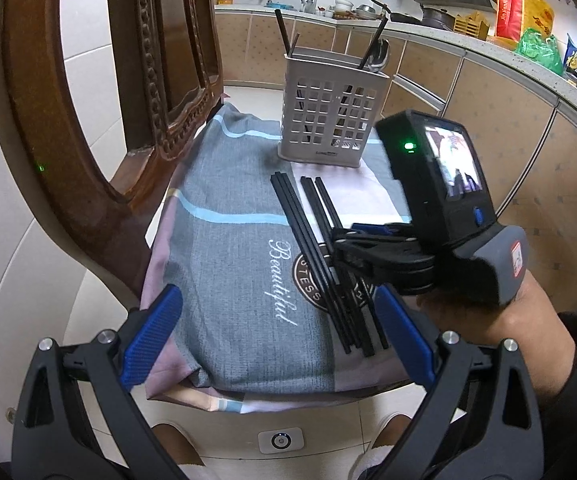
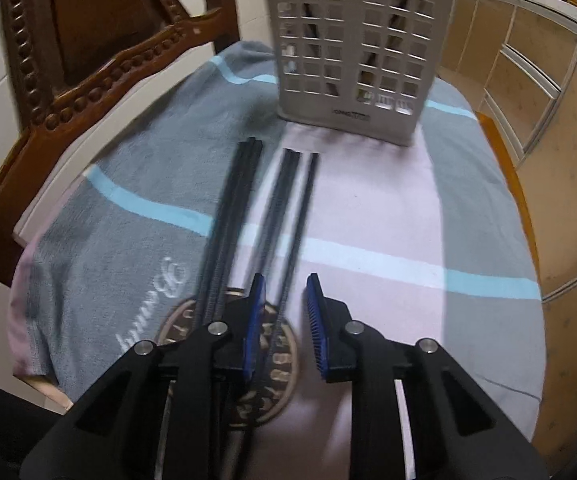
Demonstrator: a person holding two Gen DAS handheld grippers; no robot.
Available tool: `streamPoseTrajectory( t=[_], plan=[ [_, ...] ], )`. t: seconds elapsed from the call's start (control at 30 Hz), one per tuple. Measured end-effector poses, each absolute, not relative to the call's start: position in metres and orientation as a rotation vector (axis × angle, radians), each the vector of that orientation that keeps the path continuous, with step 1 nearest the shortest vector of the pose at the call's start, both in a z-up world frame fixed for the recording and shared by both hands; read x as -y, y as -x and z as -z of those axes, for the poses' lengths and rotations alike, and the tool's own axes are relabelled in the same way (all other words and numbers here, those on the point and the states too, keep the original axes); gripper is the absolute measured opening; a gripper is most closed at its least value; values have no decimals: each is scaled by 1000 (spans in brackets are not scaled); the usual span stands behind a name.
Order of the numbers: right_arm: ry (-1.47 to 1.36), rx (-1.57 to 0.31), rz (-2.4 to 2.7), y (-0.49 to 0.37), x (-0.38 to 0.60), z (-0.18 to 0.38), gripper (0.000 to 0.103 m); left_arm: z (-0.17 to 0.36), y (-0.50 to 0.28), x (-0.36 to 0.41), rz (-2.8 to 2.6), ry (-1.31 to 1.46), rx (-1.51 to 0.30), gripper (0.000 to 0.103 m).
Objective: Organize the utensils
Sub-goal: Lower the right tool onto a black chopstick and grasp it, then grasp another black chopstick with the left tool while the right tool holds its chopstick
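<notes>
left hand-held gripper (image 1: pixel 276 344): I hold it with jaws wide apart, nothing between, nearest me over the cloth (image 1: pixel 232 264) | right hand-held gripper (image 2: pixel 284 320): jaws narrowed but apart, one chopstick between the pads, not clamped | chopsticks (image 1: pixel 320 256): flat on the cloth, just before the basket | basket (image 1: pixel 328 116): upright at the cloth's far end, utensils inside

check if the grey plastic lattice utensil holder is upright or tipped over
Upright: the grey plastic lattice utensil holder stands on its base on the towel, open top up, with black chopsticks sticking out.
</notes>
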State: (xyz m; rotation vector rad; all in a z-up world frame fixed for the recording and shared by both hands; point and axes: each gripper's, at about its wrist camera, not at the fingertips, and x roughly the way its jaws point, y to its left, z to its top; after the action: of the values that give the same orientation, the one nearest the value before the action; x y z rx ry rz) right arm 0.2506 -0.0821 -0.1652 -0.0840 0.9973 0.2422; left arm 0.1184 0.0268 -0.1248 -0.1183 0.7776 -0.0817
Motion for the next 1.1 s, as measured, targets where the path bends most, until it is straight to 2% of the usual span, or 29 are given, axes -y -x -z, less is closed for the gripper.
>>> streamPoseTrajectory(
  t=[0.17,0.23,0.33,0.53,0.67,0.77,1.1],
  plan=[
    [132,-977,-231,-246,71,171,23,126,-120,-31,67,130,-787,96],
    [88,-967,-228,-245,81,172,16,127,-121,-33,61,131,-789,96],
    [17,-967,-196,-238,106,171,13,128,-121,-33,62,128,-795,96],
    [-158,-981,-134,-202,160,170,13,128,-121,-27,83,121,-795,96],
    [-294,-968,-248,-186,168,169,17,129,-123,-20,96,112,-800,96],
    [-212,-910,-204,-185,168,156,17,130,-124,-18,95,110,-803,96],
    [-20,-987,-209,-188,143,170,17,132,-124,-18,82,99,-810,96]
  ],
)
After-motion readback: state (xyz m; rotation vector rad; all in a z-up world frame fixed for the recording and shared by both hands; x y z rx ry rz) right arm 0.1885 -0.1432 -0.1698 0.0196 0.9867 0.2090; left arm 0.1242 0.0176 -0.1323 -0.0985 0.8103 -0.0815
